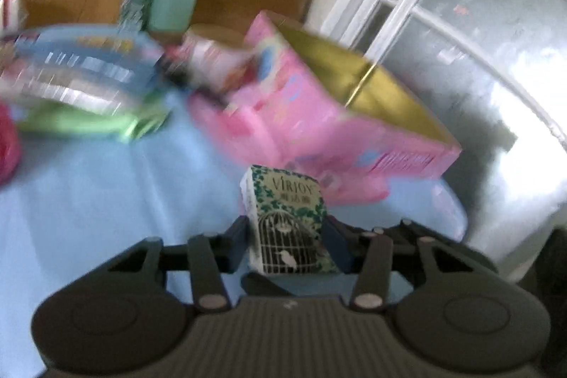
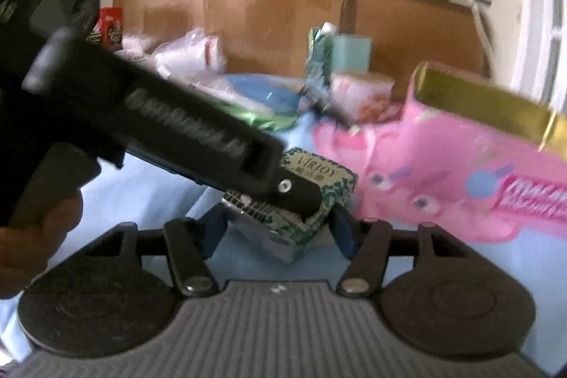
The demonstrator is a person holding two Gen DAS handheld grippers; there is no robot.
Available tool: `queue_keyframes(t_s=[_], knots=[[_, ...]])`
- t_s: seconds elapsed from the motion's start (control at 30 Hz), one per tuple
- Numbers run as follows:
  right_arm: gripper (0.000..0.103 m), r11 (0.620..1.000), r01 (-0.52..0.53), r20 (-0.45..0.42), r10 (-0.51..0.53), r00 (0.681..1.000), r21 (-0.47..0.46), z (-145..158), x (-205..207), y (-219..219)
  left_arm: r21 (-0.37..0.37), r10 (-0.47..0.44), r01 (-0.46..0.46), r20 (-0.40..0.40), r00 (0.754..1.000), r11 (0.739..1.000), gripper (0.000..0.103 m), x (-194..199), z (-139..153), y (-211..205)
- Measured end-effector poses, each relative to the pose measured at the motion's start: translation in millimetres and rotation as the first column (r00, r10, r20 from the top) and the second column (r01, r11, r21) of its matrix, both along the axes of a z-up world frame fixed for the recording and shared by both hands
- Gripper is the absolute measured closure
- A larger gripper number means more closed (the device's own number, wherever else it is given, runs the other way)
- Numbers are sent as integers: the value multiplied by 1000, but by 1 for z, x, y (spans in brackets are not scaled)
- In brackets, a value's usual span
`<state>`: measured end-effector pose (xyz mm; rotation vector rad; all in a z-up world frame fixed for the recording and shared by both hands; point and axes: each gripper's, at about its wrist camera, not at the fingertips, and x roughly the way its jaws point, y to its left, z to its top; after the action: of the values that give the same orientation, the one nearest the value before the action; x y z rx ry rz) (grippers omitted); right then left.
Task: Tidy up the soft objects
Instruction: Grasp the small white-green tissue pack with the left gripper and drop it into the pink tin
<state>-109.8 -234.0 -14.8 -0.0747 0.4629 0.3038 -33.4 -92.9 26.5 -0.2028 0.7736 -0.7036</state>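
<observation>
Item 1: small soft tissue pack, white with green leaf print and a birdcage motif, lettered VIRJOY (image 1: pixel 288 225). Location: above the pale blue tablecloth (image 1: pixel 106 201), pinched between the 2 fingers of the left gripper (image 1: pixel 288 245), which press on its 2 narrow sides. Long axis runs forward, away from that gripper's camera.

Item 2: right gripper (image 2: pixel 280 225), fingers spread to either side of the same pack, which sits tilted between them; contact cannot be confirmed. The left gripper is the nearer and sole certain holder.

Item 3: large pink printed soft package (image 1: pixel 319 130) just beyond the pack, a gold box (image 1: pixel 372 87) on top.

Obscured: the left gripper's body covers part of the pack in the right view; background goods are motion-blurred, labels unreadable.
</observation>
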Motion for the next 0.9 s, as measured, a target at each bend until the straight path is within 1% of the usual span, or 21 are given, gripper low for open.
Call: queue_keyframes(t_s=[0.1, 0.13, 0.17, 0.23, 0.27, 0.3, 0.33, 0.37, 0.4, 0.43, 0.5, 0.53, 0.6, 0.63, 0.67, 0.7, 0.73, 0.77, 0.83, 0.87, 0.9], knots=[[38, 997, 70, 140, -72, 988, 22, 24, -3, -20, -33, -35, 37, 85, 996, 999, 55, 3, 35, -26], [37, 994, 103, 178, -106, 978, 29, 31, -2, -30, -43, -48, 53, 94, 994, 998, 47, 7, 47, -41], [37, 989, 145, 213, -147, 966, 25, 38, 2, -38, -46, -53, 58, 110, 993, 997, 30, 11, 54, -57], [35, 977, 211, 237, -211, 948, 26, 51, 19, -57, -39, -39, 46, 183, 982, 998, 13, 15, 66, -82], [32, 965, 262, 238, -262, 935, 33, 54, 33, -69, -26, -9, 15, 218, 976, 1000, 10, 17, 69, -91], [20, 948, 317, 232, -314, 921, 24, 54, 46, -80, -18, 26, -23, 238, 971, 1000, 10, 17, 69, -94], [13, 924, 383, 207, -374, 904, -4, 51, 61, -90, -19, 77, -75, 241, 967, 997, 9, 16, 67, -91], [11, 904, 428, 183, -418, 890, -16, 48, 70, -99, -37, 95, -88, 236, 967, 995, 6, 14, 63, -84], [11, 891, 454, 165, -446, 880, -15, 47, 74, -105, -70, 108, -94, 223, 969, 993, 6, 14, 60, -70], [11, 892, 452, 159, -447, 880, 7, 48, 73, -109, -91, 129, -112, 212, 969, 990, 6, 13, 55, -53], [13, 900, 430, 185, -434, 882, 67, 49, 59, -103, -117, 216, -194, 219, 952, 974, 6, 1, 43, -7], [15, 912, 400, 196, -411, 890, 95, 51, 56, -95, -117, 272, -251, 224, 936, 961, 7, -5, 36, 18], [32, 956, 263, 209, -286, 935, 131, 49, 28, -79, -93, 386, -374, 219, 896, 923, 9, -13, 24, 61], [35, 977, 173, 192, -194, 962, 121, 50, 32, -61, -82, 435, -427, 209, 876, 900, 10, -16, 19, 84], [41, 991, 95, 171, -110, 979, 92, 50, 39, -40, -66, 467, -464, 201, 861, 884, 12, -17, 13, 101], [45, 999, 15, 151, -21, 988, 45, 48, 48, -15, -42, 501, -502, 187, 845, 864, 14, -19, 6, 116], [45, 999, -46, 138, 46, 989, -3, 45, 55, 9, -24, 542, -545, 158, 826, 838, 16, -20, 0, 130], [46, 993, -99, 130, 106, 986, -57, 39, 64, 34, -38, 561, -562, 131, 817, 826, 16, -22, -1, 145], [46, 978, -155, 116, 172, 978, -139, 32, 88, 68, -80, 585, -579, 101, 805, 811, 16, -31, -3, 167], [46, 971, -162, 106, 182, 978, -176, 28, 100, 84, -85, 589, -582, 106, 801, 808, 16, -36, -4, 173], [56, 965, -163, 98, 186, 978, -205, 26, 108, 96, -86, 589, -582, 114, 800, 808, 16, -38, -3, 175]])
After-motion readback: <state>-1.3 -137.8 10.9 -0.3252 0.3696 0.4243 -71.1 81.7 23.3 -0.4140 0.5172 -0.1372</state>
